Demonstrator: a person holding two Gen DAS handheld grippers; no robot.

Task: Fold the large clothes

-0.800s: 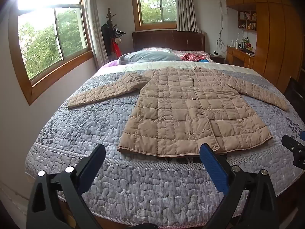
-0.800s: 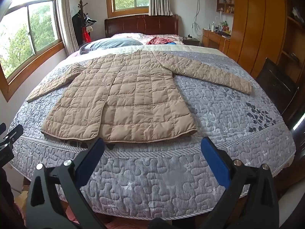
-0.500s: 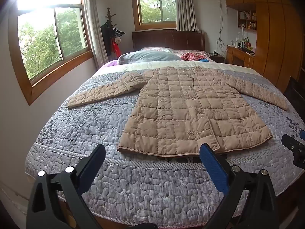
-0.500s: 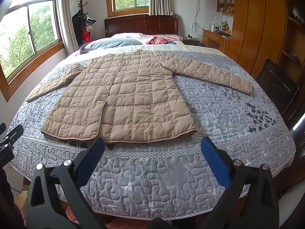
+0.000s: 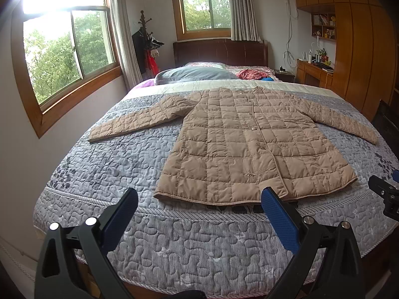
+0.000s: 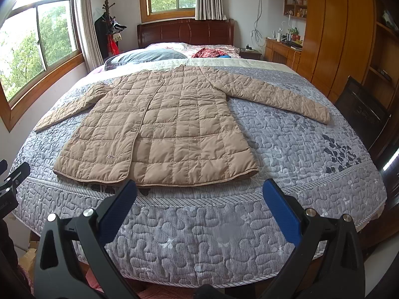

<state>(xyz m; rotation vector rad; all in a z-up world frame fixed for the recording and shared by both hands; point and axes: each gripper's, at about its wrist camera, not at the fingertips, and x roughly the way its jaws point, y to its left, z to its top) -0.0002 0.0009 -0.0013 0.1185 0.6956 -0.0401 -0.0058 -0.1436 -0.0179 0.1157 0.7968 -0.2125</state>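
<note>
A tan quilted coat [image 5: 244, 144] lies flat, front up, on the bed, both sleeves spread out sideways and the hem toward me; it also shows in the right wrist view [image 6: 164, 129]. My left gripper [image 5: 199, 199] is open and empty, hovering over the bed's foot edge just short of the hem. My right gripper [image 6: 199, 190] is open and empty, also just short of the hem, further right. Each gripper's body shows at the edge of the other's view.
The bed [image 5: 189, 244] has a grey patterned quilt. A grey pillow [image 5: 194, 74] and red clothes [image 5: 251, 74] lie at the headboard. Windowed wall on the left, wooden wardrobe [image 6: 334, 39] and desk on the right, a dark chair [image 6: 361, 109] beside the bed.
</note>
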